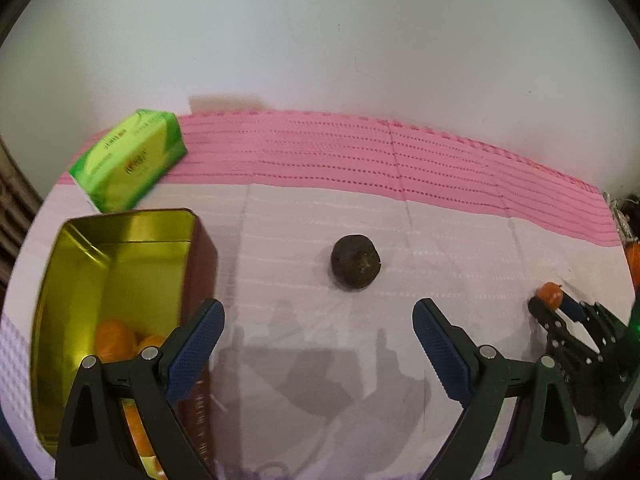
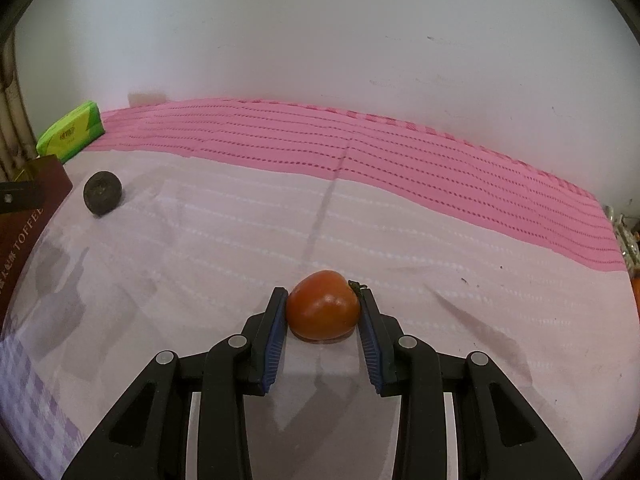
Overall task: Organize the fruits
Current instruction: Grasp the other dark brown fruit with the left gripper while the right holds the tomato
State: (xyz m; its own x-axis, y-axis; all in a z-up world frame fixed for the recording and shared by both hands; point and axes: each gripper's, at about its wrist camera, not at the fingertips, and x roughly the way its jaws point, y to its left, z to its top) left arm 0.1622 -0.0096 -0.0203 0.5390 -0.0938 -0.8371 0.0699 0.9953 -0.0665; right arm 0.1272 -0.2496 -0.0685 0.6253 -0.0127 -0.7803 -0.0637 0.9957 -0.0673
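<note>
Orange and smooth-skinned, the rounded fruit (image 2: pixel 323 306) sits at lower centre of the right wrist view, clamped between the blue ribbed pads (image 2: pixel 275 340) of our right gripper (image 2: pixel 323 312), both pads touching its sides. We judge this as the carrying step: the fruit is gripped and must next travel to the gold-lined metal tin (image 1: pixel 120 232) at the lower left of the left wrist view, where other orange fruits (image 1: pixel 116 338) already lie (a firm but gentle squeeze seems wise, since the skin looks glossy and slippery). Our left gripper (image 1: pixel 318 332) hangs with jaws wide apart and nothing between them, pointing toward a dark, rough, ball-shaped fruit (image 1: pixel 355 263) resting on the pale woven cloth (image 1: pixel 460 264). A glossy green packet (image 1: pixel 128 160) lies beyond the tin.
</note>
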